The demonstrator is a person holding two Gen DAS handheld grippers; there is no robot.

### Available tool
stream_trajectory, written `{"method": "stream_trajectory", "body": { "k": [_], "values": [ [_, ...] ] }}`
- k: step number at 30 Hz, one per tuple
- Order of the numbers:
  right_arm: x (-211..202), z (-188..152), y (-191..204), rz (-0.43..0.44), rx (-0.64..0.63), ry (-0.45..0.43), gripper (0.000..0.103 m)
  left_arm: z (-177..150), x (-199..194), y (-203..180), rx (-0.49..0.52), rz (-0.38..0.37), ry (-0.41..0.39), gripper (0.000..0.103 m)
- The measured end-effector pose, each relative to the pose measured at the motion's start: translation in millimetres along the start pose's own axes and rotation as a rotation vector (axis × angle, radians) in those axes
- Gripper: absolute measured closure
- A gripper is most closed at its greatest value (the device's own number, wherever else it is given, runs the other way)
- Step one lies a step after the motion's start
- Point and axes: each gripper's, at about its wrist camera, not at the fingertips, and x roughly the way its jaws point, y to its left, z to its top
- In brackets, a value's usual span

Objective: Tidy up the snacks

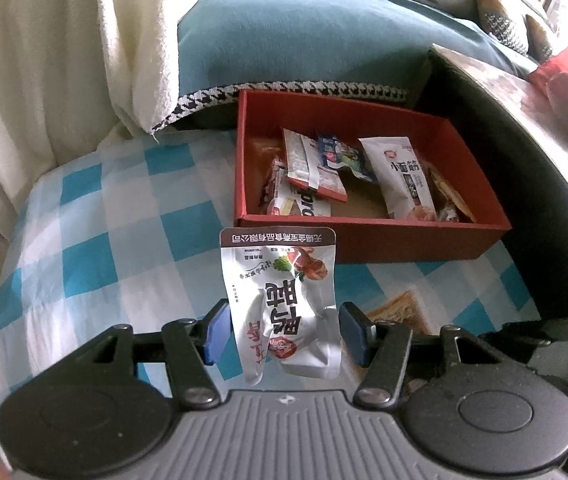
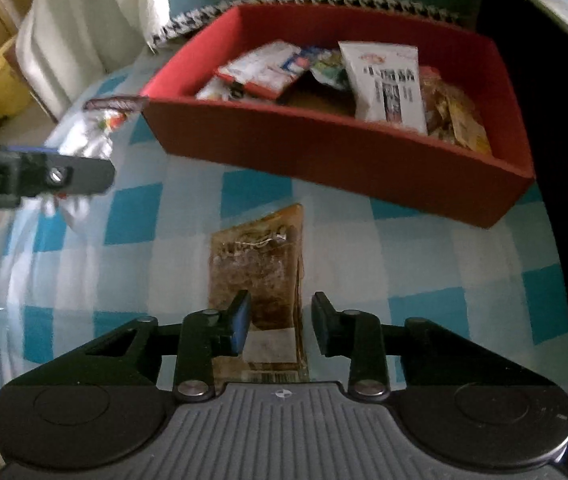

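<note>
A silver snack packet (image 1: 284,304) with red and dark print stands up between the fingers of my left gripper (image 1: 281,330), just before the red box (image 1: 364,236); the pads sit at its sides with small gaps, so the grip is unclear. The packet also shows in the right wrist view (image 2: 91,136), behind the left gripper's finger (image 2: 43,180). A brown clear snack packet (image 2: 259,276) lies flat on the checked cloth, between the open fingers of my right gripper (image 2: 281,330). It shows partly in the left wrist view (image 1: 400,312). The red box (image 2: 324,152) holds several snack packets.
The blue-and-white checked cloth (image 1: 103,248) covers a rounded surface. A teal cushion (image 1: 304,40) with houndstooth trim and a cream blanket (image 1: 63,60) lie behind the box. A dark curved table edge (image 1: 544,168) runs along the right.
</note>
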Motion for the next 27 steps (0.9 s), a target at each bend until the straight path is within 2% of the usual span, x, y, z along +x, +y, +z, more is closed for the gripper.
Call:
{"method": "stream_trajectory", "body": {
  "k": [3, 6, 9, 10, 11, 12, 14, 16, 18, 20, 23, 27],
  "values": [
    [-2, 2, 7, 0.061, 0.005, -0.002, 0.062, -1, 1, -1, 0.002, 0.005, 0.0, 0.052],
    [-3, 8, 6, 0.177, 0.049, -0.016, 0.062, -4, 5, 1, 0.018, 0.01, 0.02, 0.052],
    [7, 11, 7, 0.236, 0.079, 0.011, 0.056, -10, 10, 9, 0.008, 0.027, 0.039, 0.052],
    [11, 11, 10, 0.213, 0.06, 0.017, 0.056, -13, 10, 14, 0.0, 0.036, 0.044, 0.052],
    [13, 10, 16, 0.164, 0.029, 0.017, 0.049, -16, 10, 18, -0.009, 0.043, 0.046, 0.052],
    [14, 9, 23, 0.116, -0.001, 0.022, 0.035, -19, 9, 25, -0.02, 0.049, 0.05, 0.052],
    [16, 7, 33, 0.101, -0.025, 0.029, 0.02, -22, 7, 36, -0.046, 0.059, 0.059, 0.052],
    [17, 6, 49, 0.115, -0.053, 0.026, 0.019, -22, 5, 48, -0.082, 0.063, 0.061, 0.052],
    [25, 6, 67, 0.082, -0.085, 0.026, 0.004, -19, 1, 57, -0.12, 0.054, 0.058, 0.052],
    [41, 6, 76, 0.012, -0.097, 0.039, 0.0, -17, -5, 60, -0.137, 0.041, 0.042, 0.052],
    [48, 4, 94, -0.096, -0.138, 0.012, 0.0, -14, -16, 60, -0.134, 0.023, 0.012, 0.052],
    [50, 13, 88, -0.087, -0.099, 0.052, 0.0, -12, -23, 64, -0.144, -0.001, -0.005, 0.052]
  ]
}}
